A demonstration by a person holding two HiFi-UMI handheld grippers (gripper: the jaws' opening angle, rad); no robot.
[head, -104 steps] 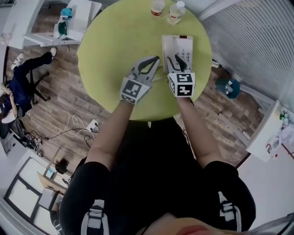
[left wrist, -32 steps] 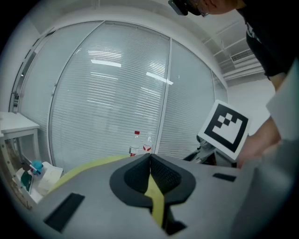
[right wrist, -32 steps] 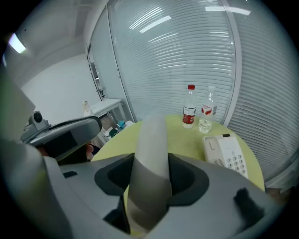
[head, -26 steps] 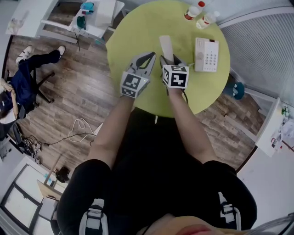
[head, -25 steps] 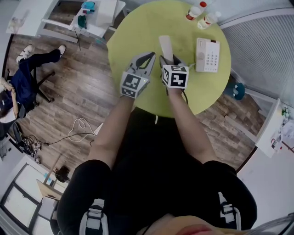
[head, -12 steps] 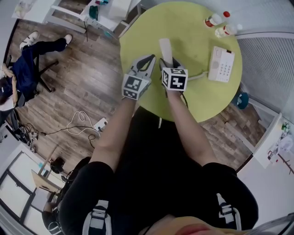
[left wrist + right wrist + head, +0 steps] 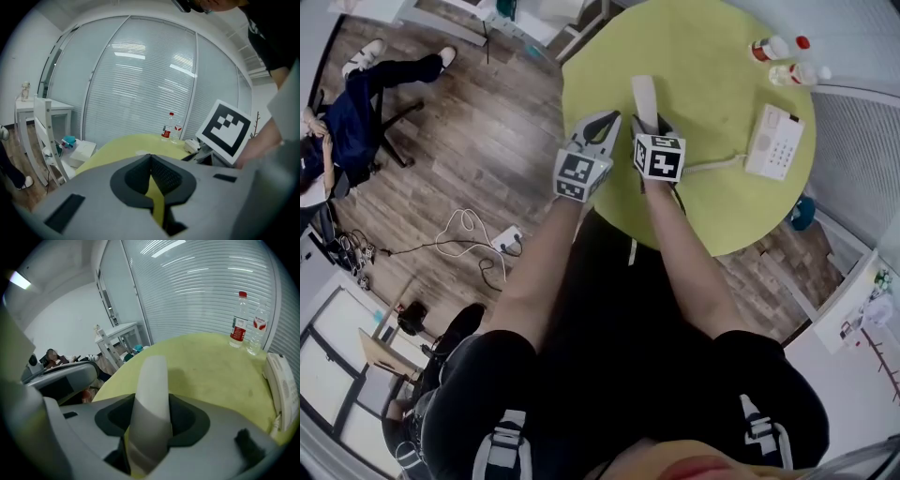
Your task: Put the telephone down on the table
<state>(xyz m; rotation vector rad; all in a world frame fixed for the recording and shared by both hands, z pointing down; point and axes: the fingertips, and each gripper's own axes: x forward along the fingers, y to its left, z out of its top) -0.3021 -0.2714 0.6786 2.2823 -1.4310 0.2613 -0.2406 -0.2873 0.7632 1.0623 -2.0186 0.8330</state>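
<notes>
We judged that the cord (image 7: 712, 166) running to the base (image 7: 778, 141) could tug that base across the yellow bench (image 7: 703, 56) if we lowered carelessly. Our right claw (image 7: 650, 122) pinched the handset (image 7: 643, 94), which was pale grey, smooth and slim, held over the bench. Our left claw (image 7: 607, 120) was pressed together, empty.

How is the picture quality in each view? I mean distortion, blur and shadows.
Head view: fisheye, so the table edge and the floorboards bend. Left gripper view: black corners, the blinds bulge, the left hand-held gripper near the lens is soft, the far bottles are sharper. Right gripper view: the handset near the lens is blurred and throws a soft shadow on the table.
</notes>
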